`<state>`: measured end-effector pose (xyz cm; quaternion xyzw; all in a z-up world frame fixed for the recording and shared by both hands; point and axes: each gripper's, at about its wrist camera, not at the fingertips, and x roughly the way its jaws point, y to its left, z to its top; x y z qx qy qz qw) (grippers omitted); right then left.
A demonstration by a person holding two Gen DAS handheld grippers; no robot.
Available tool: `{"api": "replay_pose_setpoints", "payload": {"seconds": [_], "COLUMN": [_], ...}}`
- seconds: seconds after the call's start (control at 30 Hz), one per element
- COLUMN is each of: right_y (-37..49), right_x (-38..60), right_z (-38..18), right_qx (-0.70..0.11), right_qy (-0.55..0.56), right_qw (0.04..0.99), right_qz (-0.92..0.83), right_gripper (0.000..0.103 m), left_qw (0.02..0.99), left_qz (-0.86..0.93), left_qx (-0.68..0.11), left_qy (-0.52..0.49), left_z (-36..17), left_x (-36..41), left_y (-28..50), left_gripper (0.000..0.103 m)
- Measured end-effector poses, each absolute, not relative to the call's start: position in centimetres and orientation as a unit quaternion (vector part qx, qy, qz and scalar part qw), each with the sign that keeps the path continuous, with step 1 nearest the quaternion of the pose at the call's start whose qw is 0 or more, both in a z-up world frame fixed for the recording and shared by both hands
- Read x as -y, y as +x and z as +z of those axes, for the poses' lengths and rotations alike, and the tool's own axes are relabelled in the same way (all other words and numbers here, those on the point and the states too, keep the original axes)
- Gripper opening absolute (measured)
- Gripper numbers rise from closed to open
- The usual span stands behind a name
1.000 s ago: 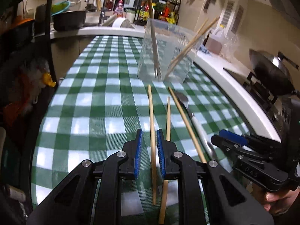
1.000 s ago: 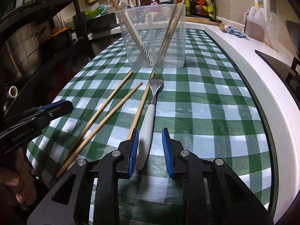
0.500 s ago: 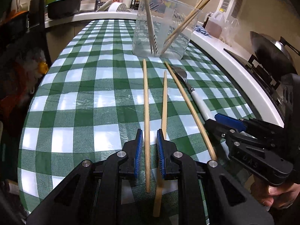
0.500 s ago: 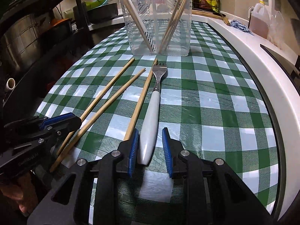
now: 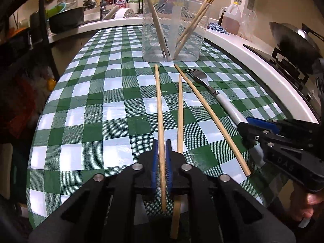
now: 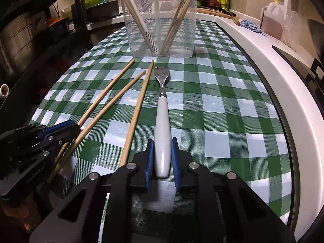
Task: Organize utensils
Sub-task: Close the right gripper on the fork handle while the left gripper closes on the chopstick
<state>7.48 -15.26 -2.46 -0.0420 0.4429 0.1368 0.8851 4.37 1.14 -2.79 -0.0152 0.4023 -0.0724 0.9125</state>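
Three plain wooden chopsticks, thin round pale sticks, lie on the glossy green-and-white checked cloth (image 5: 97, 109), fanned out with their far tips near a clear plastic tub (image 5: 174, 28). The left gripper (image 5: 161, 158) is clamped on the leftmost chopstick (image 5: 159, 105), its ribbed blue pads pressed to both sides of the stick near its near end. The middle chopstick (image 5: 179, 109) runs just beside it and passes under the right-hand finger. The third chopstick (image 5: 208, 113) lies farther right, angled, apart from the others. Next comes the fork (image 6: 162, 121): dull steel tines and neck, a smooth white rounded handle, lying straight with its tines toward the tub. The right gripper (image 6: 162, 158) has the handle's butt end between its blue pads; the jaws are closing and the pads look to be touching its sides. The tub stands upright and holds more chopsticks leaning against its walls.
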Motion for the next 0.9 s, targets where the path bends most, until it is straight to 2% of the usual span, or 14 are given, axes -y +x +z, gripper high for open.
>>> {"api": "replay_pose_setpoints", "payload": {"seconds": [0.9], "right_y": [7.5], "right_x": [16.4], "right_z": [-2.3], "right_qx": [-0.430], "right_qy": [-0.027], "right_qw": [0.897], "right_qz": [0.097], "right_gripper": [0.017], "left_qw": [0.926], "left_qz": [-0.042], "left_qx": [-0.375], "left_qy": [-0.015], "left_z": [-3.0], "left_x": [-1.3], "left_y": [4.3], "left_gripper": [0.006]}}
